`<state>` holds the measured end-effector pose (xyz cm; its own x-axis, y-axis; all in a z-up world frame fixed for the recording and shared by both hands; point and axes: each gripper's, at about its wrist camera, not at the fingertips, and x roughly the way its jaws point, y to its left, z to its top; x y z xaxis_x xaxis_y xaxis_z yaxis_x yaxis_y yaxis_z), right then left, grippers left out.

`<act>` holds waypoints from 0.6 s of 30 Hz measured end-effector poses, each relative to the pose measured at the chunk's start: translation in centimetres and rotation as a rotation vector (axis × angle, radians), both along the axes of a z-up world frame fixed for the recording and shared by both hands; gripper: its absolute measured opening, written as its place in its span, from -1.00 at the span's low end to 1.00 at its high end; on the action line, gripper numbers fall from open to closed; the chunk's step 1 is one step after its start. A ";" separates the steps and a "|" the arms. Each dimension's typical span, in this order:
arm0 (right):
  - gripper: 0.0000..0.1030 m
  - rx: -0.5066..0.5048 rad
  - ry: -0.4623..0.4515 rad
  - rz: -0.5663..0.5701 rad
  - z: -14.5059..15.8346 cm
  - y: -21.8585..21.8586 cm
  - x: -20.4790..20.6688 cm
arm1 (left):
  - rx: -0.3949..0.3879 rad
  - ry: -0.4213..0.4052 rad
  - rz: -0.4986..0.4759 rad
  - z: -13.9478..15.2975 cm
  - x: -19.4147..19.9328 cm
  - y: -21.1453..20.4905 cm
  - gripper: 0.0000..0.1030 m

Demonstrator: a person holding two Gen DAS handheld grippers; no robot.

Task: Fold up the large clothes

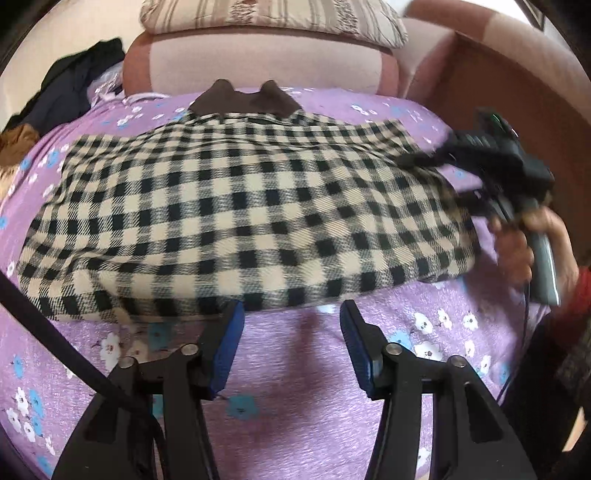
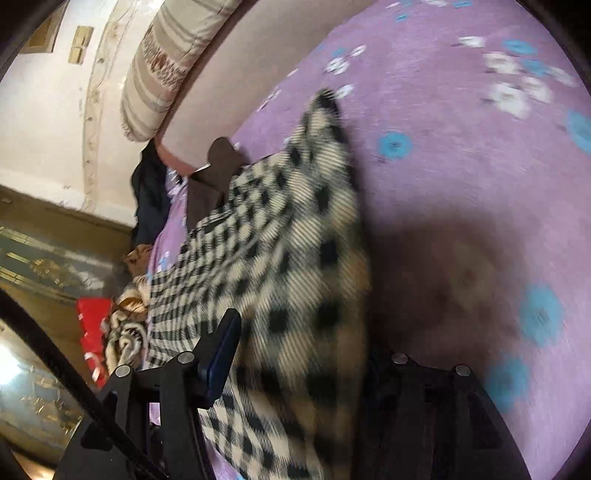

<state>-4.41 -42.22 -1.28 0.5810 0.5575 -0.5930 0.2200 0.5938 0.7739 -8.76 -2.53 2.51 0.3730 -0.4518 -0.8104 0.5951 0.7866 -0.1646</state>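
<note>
Left gripper (image 1: 291, 332), jaws open and empty, hovers at the near hem of the checked garment (image 1: 236, 206) spread across the bed (image 1: 303, 406). Right gripper (image 2: 295, 354) straddles its side edge; grip unclear. Thick, soft, limp cloth: best grasped at hem corners.

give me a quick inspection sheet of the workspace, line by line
surface: purple floral bedspread, bare in front of the left tool.
job's things: checked garment spread flat, brown collar at the far edge.
clutter: dark clothes heaped at the far left; red item beside the bed.
grippers: left tool open, nothing between its jaws, just short of the near hem; right tool blurred, checked cloth between its jaws, grip unclear.
cables: black cable beside the left tool.
surroundings: striped pillow on a pink headboard.
</note>
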 end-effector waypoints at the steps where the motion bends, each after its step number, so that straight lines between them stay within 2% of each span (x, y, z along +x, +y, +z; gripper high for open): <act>1: 0.21 0.019 -0.010 0.026 -0.3 0.1 0.7 | 0.004 0.008 -0.012 -0.2 -0.2 -0.5 0.01; 6: 0.21 -0.020 -0.044 0.055 -0.2 1.5 1.6 | 0.026 0.016 -0.025 -0.7 -0.6 -2.2 0.01; 8: 0.12 -0.044 -0.043 0.049 0.0 1.8 1.4 | 0.026 0.013 -0.023 -0.6 -0.5 -2.3 0.01; 10: -0.22 -0.072 -0.034 0.024 0.0 1.9 1.3 | 0.020 0.016 -0.024 -0.4 -0.4 -2.0 0.01; 12: -0.41 -0.087 -0.030 -0.008 0.2 2.1 1.0 | 0.017 0.017 -0.018 -0.1 -0.1 -1.4 0.01; 15: -0.56 -0.141 -0.018 -0.026 1.4 2.8 0.8 | -0.003 0.006 0.031 1.2 1.4 0.7 0.01; 18: -0.66 -0.192 -0.023 -0.036 3.9 3.8 1.0 | 0.006 -0.033 0.101 2.7 3.9 3.1 0.01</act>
